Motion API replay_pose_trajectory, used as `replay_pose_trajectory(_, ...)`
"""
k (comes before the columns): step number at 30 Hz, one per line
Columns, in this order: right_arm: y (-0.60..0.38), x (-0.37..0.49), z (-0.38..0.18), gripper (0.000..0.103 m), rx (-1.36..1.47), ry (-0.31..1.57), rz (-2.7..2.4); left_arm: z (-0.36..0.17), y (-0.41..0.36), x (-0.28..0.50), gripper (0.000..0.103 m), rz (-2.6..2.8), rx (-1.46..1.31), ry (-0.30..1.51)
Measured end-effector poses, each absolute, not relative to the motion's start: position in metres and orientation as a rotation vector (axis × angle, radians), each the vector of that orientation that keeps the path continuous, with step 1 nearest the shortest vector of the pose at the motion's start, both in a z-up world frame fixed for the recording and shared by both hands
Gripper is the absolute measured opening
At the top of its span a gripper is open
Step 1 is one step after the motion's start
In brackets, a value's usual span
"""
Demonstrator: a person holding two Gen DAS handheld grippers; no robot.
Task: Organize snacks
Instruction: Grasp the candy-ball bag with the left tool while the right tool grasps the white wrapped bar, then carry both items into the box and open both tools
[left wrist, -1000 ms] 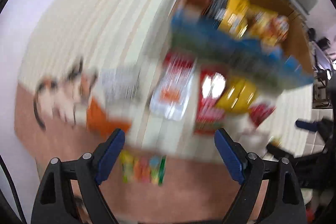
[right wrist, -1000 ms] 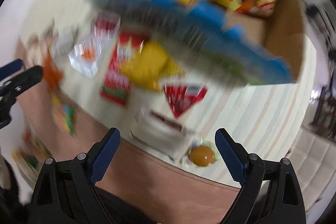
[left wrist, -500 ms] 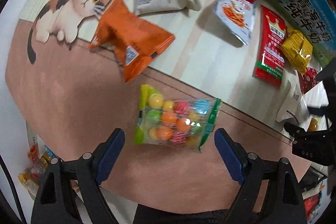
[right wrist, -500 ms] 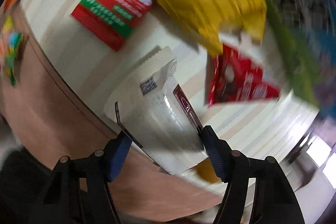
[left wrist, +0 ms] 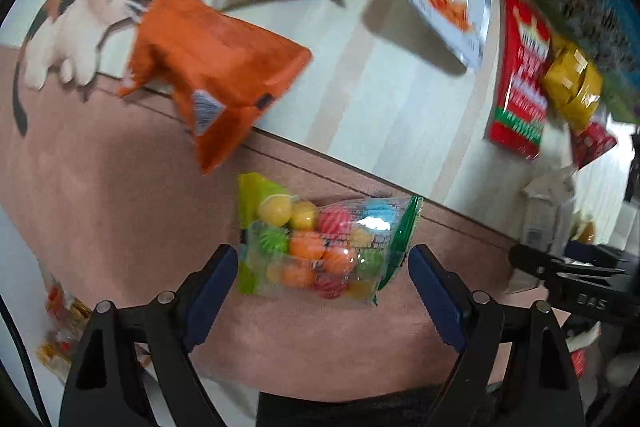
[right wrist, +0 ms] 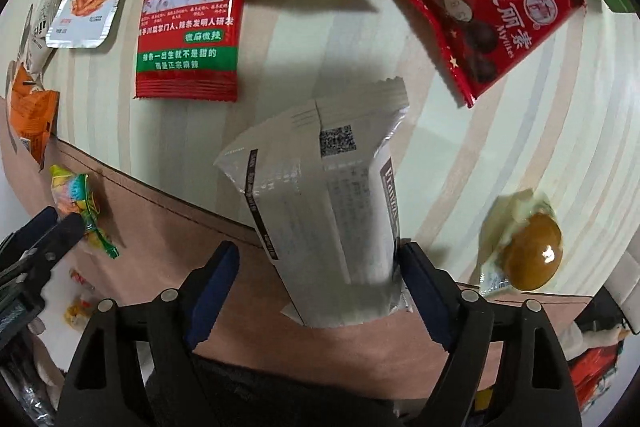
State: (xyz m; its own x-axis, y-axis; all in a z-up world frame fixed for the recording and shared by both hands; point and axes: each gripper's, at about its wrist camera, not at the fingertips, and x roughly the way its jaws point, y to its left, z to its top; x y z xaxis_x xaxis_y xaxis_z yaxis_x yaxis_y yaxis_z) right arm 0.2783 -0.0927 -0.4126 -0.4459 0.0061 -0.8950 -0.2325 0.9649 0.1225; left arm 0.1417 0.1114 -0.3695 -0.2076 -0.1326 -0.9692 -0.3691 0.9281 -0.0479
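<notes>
My right gripper (right wrist: 320, 291) points steeply down at the table mat (right wrist: 500, 131), its jaws opening, with the white snack packet (right wrist: 320, 211) between them; its right edge sits against the right pad, while the left pad stands clear. The packet's long axis runs away from me, in line with the fingers, so a straight squeeze across its width should take it. My left gripper (left wrist: 320, 287) is spread wide, holding nothing, the clear bag of coloured candy balls (left wrist: 324, 243) lying just ahead between its pads, long axis crosswise from pad to pad. Each hand is nearest its own packet. Smallest, a wrapped brown egg (right wrist: 530, 255) lies just right of the white packet.
</notes>
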Motion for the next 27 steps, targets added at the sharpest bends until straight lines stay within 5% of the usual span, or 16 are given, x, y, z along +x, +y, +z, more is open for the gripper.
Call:
replay_pose_trajectory(8,-0.072,0.250,-0.421,0.084,-0.141,1.969,0.218,-0.387,0.104,0.141,0.087,0.228,-0.320,1.788)
replay_pose_trajectory(11,-0.081,0.243,-0.416,0.068,-0.149,1.917,0.162,-0.385,0.107,0.149,0.076,0.234,-0.331,1.771)
replay_pose_trajectory(17,-0.098,0.234,-0.405,0.061,-0.028,1.873,0.128,-0.376,0.100,0.144,0.062,0.262,-0.296,1.749)
replay_pose_trajectory(27,-0.123,0.250,-0.365,0.054,0.100,1.837,0.140,-0.356,0.082,0.163,0.059,0.215,-0.287,1.706)
